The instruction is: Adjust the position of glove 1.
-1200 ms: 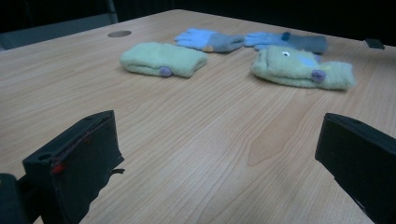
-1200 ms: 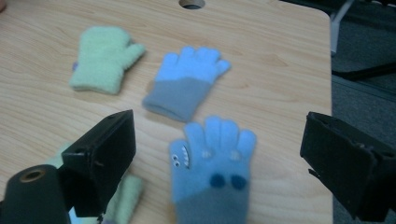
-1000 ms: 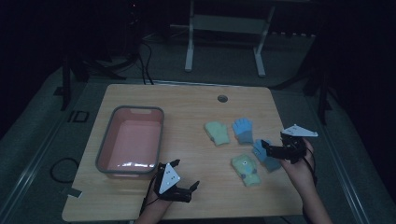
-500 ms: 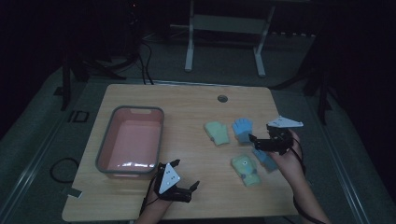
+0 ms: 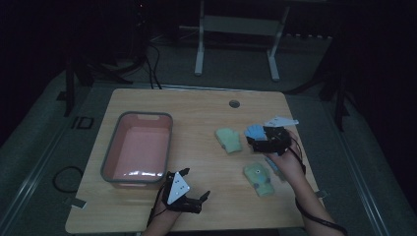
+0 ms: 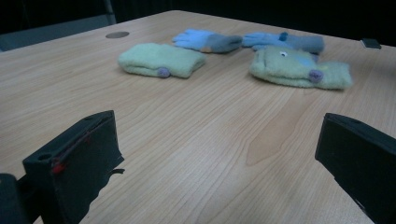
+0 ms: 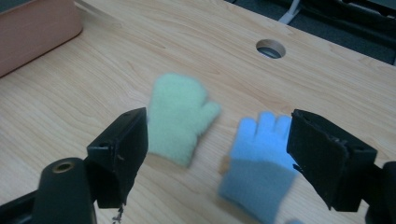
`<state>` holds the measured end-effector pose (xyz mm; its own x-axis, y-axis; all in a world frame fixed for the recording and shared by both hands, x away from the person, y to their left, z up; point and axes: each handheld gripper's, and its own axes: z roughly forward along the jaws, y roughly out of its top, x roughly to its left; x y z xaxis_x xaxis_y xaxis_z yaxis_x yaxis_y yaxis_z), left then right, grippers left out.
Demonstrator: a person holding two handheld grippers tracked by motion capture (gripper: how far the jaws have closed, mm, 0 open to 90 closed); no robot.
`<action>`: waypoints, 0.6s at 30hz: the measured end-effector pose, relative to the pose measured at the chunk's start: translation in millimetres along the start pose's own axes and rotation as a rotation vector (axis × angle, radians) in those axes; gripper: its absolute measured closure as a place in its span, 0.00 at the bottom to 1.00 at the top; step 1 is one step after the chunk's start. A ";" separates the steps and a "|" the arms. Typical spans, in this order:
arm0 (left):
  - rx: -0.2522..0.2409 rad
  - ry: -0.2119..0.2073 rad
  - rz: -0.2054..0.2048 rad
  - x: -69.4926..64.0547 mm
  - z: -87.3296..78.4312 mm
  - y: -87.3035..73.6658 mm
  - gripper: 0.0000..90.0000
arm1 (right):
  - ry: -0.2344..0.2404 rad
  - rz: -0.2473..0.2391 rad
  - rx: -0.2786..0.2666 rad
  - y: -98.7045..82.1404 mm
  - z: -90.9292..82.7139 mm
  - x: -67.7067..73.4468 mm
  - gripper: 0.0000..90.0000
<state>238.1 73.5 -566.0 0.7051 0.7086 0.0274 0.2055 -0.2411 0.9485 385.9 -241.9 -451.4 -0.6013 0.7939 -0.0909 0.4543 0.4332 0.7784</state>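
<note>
The right gripper (image 5: 256, 139) hangs over the fluffy blue knitted glove (image 7: 261, 158), its jaws wide but just now closing a little, pressing on nothing. That glove lies flat on the light wooden table (image 5: 196, 113), just right of the pale green fleece mitten (image 5: 229, 140). A second green mitten with an eye patch (image 5: 259, 179) lies nearer the person than the glove. The left gripper (image 5: 189, 189) rests by the pink plastic tub (image 5: 138, 150), well apart from the glove, jaws wide and empty.
</note>
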 end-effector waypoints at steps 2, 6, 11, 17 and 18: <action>0.000 -0.001 0.000 0.0 0.1 0.0 0.00 | 0.005 -0.005 0.003 2.5 5.7 3.2 0.27; 0.001 -0.002 0.001 0.0 0.2 0.1 0.00 | 0.020 -0.010 0.011 4.6 13.4 6.2 0.33; 0.001 -0.005 0.002 0.0 0.2 0.1 0.00 | 0.049 -0.009 0.038 6.8 31.0 11.1 0.37; 0.001 -0.006 0.001 0.2 0.2 0.1 0.00 | 0.072 -0.010 0.058 9.7 47.1 14.7 0.42; 0.001 -0.007 0.000 0.2 0.2 0.1 0.00 | 0.078 -0.008 0.063 10.4 49.8 15.3 0.45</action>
<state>238.4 73.5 -566.0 0.7100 0.7037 0.0255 0.2057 -0.2419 0.9482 414.2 -204.0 -475.6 -0.6535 0.7555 -0.0461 0.4882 0.4672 0.7372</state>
